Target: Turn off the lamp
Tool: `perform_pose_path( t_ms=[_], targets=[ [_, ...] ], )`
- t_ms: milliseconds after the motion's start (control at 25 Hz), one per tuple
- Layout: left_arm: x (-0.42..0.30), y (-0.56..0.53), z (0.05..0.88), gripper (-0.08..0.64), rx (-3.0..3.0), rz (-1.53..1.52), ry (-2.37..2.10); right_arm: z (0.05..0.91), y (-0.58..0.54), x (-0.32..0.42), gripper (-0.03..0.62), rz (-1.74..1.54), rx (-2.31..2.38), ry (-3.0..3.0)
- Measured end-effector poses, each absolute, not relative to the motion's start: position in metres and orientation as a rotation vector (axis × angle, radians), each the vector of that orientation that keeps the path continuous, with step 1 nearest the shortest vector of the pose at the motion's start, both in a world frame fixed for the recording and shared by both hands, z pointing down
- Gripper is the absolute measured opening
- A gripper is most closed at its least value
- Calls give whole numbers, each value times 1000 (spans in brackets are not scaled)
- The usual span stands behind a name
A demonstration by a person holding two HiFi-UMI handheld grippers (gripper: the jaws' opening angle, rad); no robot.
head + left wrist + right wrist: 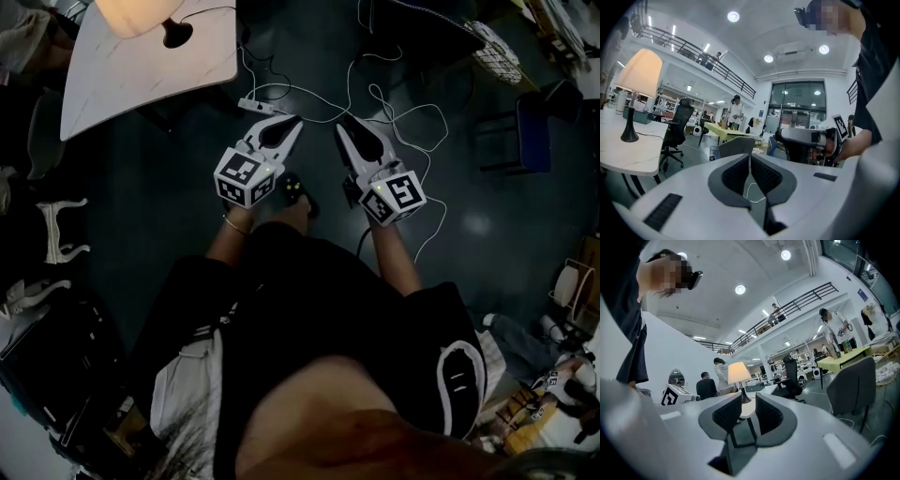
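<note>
The lamp [141, 14] is lit and stands on a white table [141, 80] at the top left of the head view, its black base [176, 36] beside the glowing shade. It also shows as the lamp [640, 70] in the left gripper view and, far off, as the lamp [737, 372] in the right gripper view. My left gripper [289, 122] hangs over the dark floor, below and to the right of the table, and the left gripper [750, 157] is shut on nothing. Beside it my right gripper [344, 122] is held level; the right gripper [748, 397] is open, with a narrow gap and nothing between its pads.
White cables [394, 112] loop over the floor ahead of both grippers, with a small white block [253, 105] on one. A blue chair [534, 122] is at the right, a black office chair [677, 122] by the table, a grey chair [851, 385] nearby. People stand in the background.
</note>
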State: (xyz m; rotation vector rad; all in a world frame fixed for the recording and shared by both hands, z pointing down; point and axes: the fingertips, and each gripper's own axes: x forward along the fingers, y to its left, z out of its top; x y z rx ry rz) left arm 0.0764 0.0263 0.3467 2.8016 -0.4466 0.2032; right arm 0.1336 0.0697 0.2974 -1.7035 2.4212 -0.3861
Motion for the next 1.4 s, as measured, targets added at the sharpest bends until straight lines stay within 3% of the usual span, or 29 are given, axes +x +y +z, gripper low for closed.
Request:
perform_pose_path(
  t_ms=[640, 1400],
  targets=[
    [85, -99, 366, 6, 2649, 59, -646, 336, -101, 148, 109, -438, -1572, 2661],
    [76, -133, 401, 6, 2546, 91, -846, 407, -182, 129, 130, -664, -1437, 2719]
  ],
)
